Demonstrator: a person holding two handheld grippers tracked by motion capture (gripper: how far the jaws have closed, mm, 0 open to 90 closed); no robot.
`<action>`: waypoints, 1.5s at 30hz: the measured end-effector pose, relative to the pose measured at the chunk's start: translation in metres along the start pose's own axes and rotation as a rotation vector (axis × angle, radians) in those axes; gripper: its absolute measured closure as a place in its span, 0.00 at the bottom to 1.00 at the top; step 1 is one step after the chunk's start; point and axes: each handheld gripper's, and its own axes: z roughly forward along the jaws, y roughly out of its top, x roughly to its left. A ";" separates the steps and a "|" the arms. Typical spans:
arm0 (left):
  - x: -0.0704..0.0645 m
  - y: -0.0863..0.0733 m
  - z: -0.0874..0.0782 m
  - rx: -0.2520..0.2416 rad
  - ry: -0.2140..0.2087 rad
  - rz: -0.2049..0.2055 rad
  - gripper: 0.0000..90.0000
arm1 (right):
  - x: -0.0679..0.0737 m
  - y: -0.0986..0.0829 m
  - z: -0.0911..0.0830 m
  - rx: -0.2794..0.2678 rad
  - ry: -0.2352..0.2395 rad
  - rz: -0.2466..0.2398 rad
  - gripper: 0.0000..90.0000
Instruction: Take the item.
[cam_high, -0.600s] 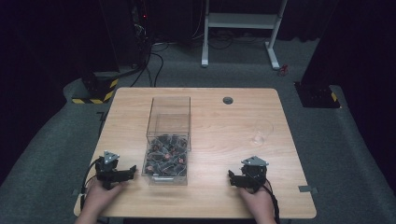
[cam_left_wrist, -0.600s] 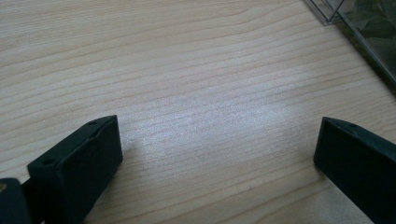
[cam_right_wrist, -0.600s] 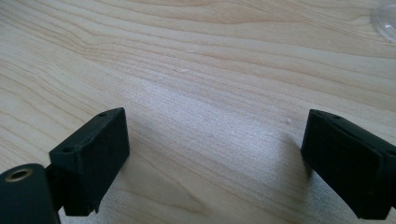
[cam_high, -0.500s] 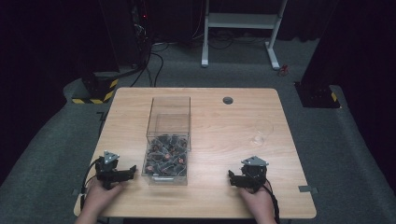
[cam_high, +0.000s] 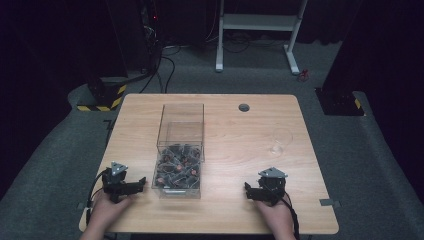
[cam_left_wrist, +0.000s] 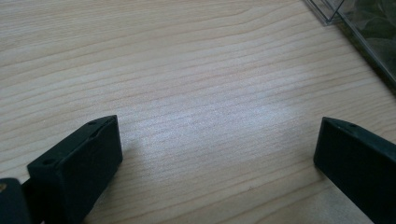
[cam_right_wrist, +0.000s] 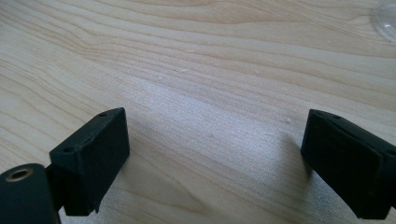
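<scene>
Both tools idle, jaws spread, nothing held.
I rest left tool (cam_high: 134, 184) beside clear box (cam_high: 181, 150); right tool (cam_high: 252, 192) nears wine glass (cam_high: 279, 141), which I judge a careless sweep could topple.

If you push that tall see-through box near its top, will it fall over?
Probably not easily. The clear box is tall, but the dark bits piled in its bottom half likely keep it steady. Its smooth walls look slippery, so a push would more likely slide it along the wooden table, and it may slip in a tool.
</scene>
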 end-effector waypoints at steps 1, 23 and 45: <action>0.000 0.000 0.000 0.000 0.000 0.000 0.01 | 0.000 0.000 0.000 0.000 0.000 0.000 0.09; 0.000 0.000 0.000 0.000 0.000 -0.001 0.01 | -0.002 0.007 -0.013 -0.073 0.031 -0.031 0.14; 0.000 0.000 0.000 0.000 0.002 -0.001 0.01 | 0.015 0.028 -0.030 -0.182 0.095 -0.079 0.15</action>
